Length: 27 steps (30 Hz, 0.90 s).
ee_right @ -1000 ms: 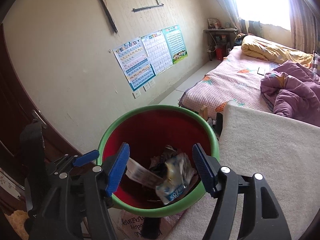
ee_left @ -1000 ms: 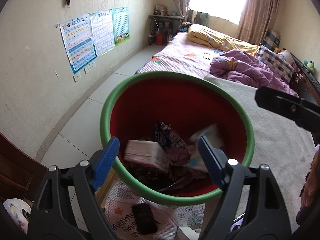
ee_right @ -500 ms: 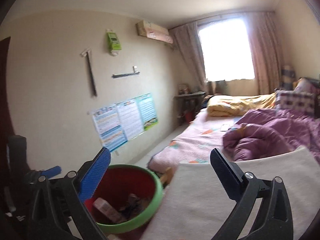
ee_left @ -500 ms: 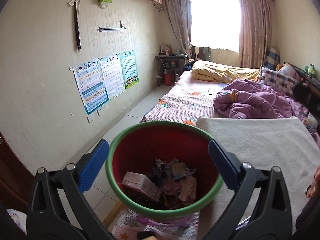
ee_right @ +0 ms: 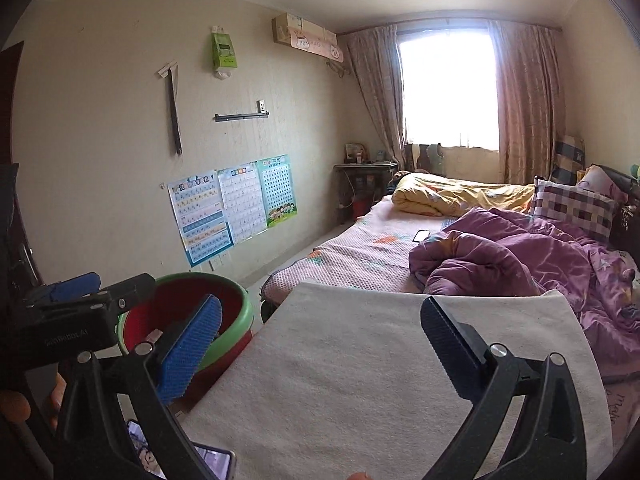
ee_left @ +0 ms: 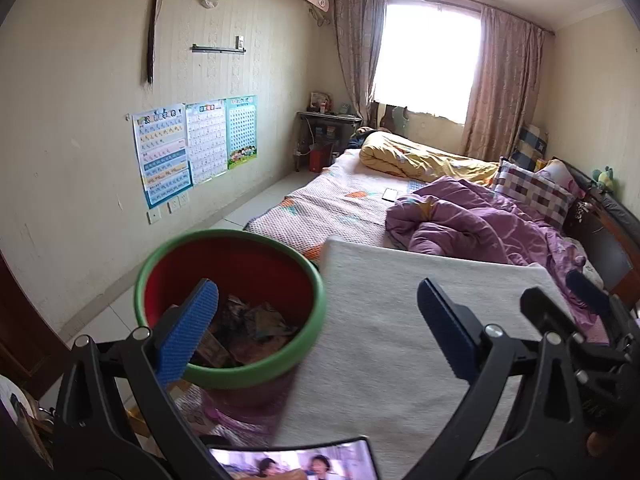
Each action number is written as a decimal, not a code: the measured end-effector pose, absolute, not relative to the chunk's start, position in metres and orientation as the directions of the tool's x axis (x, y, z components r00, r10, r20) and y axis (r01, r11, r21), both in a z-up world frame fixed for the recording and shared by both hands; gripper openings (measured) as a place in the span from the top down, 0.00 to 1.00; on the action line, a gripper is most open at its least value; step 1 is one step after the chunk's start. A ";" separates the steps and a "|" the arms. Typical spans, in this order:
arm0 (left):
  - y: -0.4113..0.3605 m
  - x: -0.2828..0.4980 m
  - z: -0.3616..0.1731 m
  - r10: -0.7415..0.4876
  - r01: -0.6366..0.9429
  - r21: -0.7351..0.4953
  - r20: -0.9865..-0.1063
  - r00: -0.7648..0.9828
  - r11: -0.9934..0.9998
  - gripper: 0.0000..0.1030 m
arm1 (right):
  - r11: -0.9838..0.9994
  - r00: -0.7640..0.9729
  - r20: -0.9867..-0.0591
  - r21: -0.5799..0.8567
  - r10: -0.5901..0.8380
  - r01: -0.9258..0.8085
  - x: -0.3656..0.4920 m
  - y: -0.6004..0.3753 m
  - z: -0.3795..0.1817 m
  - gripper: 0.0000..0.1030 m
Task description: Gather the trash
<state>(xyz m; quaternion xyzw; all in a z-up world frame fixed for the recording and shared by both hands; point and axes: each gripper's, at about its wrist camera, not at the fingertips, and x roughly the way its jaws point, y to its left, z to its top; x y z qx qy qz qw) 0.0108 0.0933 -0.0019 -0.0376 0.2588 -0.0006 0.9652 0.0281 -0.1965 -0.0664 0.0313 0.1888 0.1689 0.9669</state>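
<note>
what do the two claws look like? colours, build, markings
Both match: the left claw and right claw have black plastic clamp-style arms with silver rivets and blue ribbed pads. The left one's black body carries faint grey lettering, unreadable. No cables or sleeves visible.

Bin (ee_left: 168, 264): smooth plastic, red inside, green rim, slight sheen. Cloth pad (ee_left: 400, 320): matt off-white, rough felt-like weave. Quilt (ee_left: 480, 224): soft purple fabric, creased. Fingers (ee_left: 188, 332): ribbed blue rubbery pads on matt black plastic. Posters (ee_left: 192, 144): glossy paper.
</note>
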 end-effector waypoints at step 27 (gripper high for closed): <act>0.016 0.021 -0.004 -0.019 -0.011 -0.052 -0.547 0.837 0.999 0.05 | 0.947 0.857 -0.404 0.162 0.319 -0.276 0.034 -0.272 -0.086 0.06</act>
